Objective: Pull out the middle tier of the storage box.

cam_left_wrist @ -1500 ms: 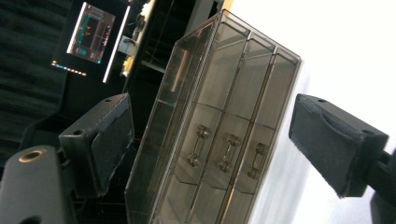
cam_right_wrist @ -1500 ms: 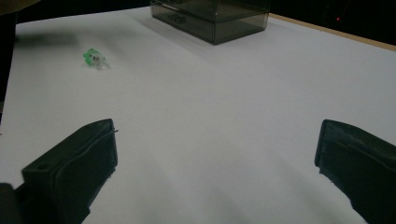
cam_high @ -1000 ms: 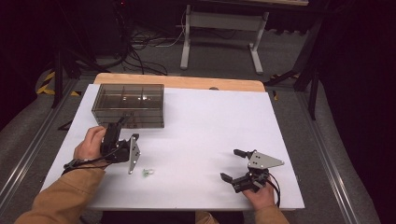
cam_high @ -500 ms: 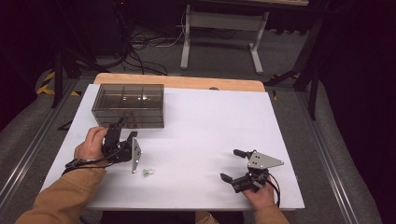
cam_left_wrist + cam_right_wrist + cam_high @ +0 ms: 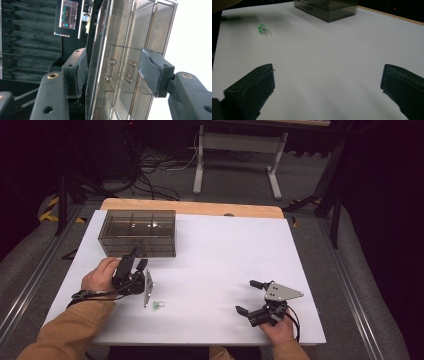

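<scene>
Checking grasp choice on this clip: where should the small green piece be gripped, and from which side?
Grip the green piece across its narrow body, coming straight down. It lies low and alone on the white table, so no side is blocked.

Probably a lab or studio; dark foam-lined walls (image 5: 27,37), floor cables (image 5: 150,175), a lit monitor (image 5: 68,15).

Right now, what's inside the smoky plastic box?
The box shows divider walls through its tinted sides, with no contents discernible. The left tongs stand open at its front; tint hides compartment floors.
</scene>
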`<state>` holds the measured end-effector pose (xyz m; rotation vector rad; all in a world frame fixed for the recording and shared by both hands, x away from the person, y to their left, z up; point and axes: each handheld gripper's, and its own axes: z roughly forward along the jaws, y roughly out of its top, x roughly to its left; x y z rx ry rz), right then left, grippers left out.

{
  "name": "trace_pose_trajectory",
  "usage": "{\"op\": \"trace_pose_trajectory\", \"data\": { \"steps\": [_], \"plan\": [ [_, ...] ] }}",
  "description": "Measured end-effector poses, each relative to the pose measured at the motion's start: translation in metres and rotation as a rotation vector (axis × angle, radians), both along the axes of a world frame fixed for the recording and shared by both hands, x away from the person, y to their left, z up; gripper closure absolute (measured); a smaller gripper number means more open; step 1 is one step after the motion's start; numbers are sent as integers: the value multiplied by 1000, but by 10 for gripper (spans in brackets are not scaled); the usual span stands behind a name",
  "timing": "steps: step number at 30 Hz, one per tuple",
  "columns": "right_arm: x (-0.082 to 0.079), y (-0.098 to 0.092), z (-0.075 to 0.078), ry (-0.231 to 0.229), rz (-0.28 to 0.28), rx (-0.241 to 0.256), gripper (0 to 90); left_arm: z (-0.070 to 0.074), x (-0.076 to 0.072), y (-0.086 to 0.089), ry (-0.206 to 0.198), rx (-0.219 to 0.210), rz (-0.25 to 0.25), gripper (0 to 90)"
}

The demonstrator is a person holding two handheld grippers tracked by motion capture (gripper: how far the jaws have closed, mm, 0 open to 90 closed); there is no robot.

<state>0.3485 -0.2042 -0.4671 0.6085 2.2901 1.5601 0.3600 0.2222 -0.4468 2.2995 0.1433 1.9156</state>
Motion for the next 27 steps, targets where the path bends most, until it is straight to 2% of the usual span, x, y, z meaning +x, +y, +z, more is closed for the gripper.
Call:
{"op": "trace_pose_trajectory", "data": {
  "steps": [9,26,27],
  "plan": [
    [0,0,0,-1,3,-1,0,-7,11,3,-10,32,74,494],
    [0,0,0,0,5,-2,0,-18,24,5,25,80,126,562],
    [0,0,0,0,4,-2,0,-19,25,5,17,80,125,564]
  ]
}}
